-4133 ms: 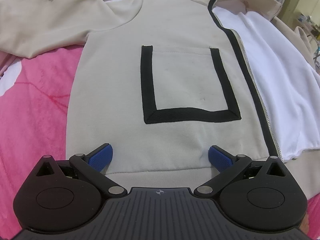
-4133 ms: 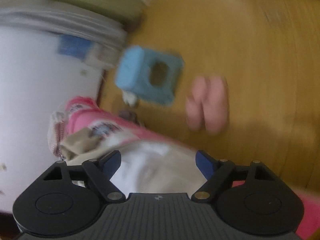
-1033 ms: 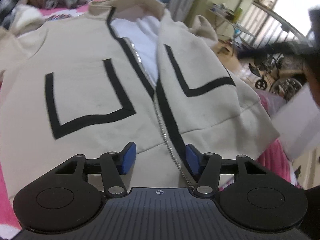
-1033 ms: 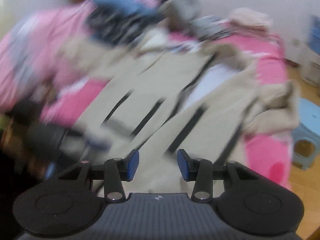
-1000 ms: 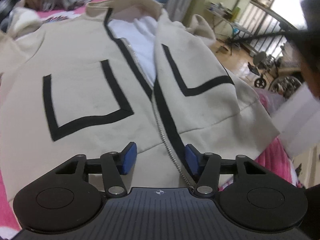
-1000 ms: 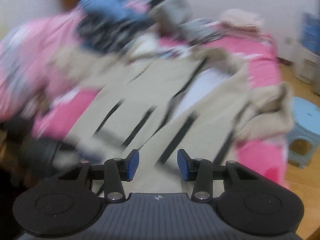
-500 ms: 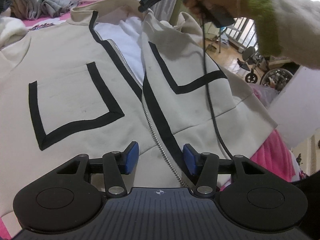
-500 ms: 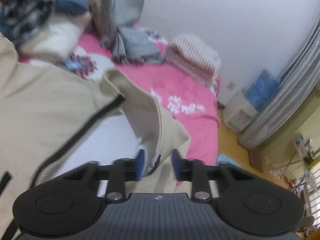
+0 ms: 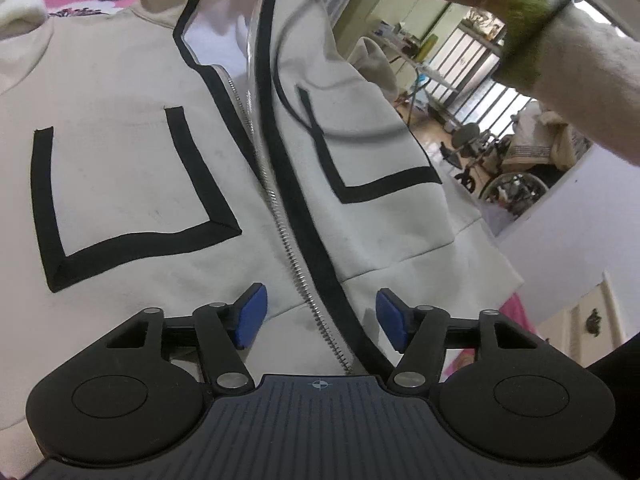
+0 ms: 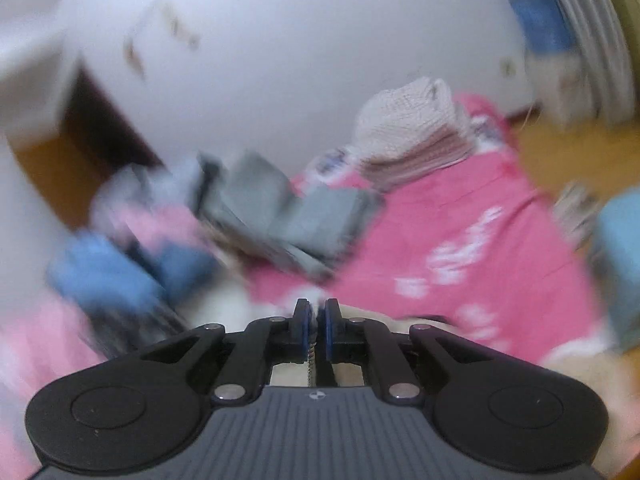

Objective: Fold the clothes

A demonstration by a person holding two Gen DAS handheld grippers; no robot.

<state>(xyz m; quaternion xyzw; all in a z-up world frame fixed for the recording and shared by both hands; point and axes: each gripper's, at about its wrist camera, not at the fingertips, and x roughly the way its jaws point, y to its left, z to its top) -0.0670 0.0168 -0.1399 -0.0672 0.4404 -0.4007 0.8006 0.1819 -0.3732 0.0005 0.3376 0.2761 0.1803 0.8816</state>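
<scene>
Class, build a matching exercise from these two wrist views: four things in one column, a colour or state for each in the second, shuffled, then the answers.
Things
1. left gripper
2. right gripper
3. bed sheet
4. pocket trim of the beige zip jacket

Colour or state
A. pink with white print
B. black
C. shut on the jacket's zipper edge
D. jaws opening, pads clear of the cloth

Pairs: 1-D, 2-C, 3-A, 4-B

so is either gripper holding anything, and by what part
The right gripper is shut on the jacket's zipper edge, near the collar. The left gripper holds nothing; its jaws are opening over the hem.
</scene>
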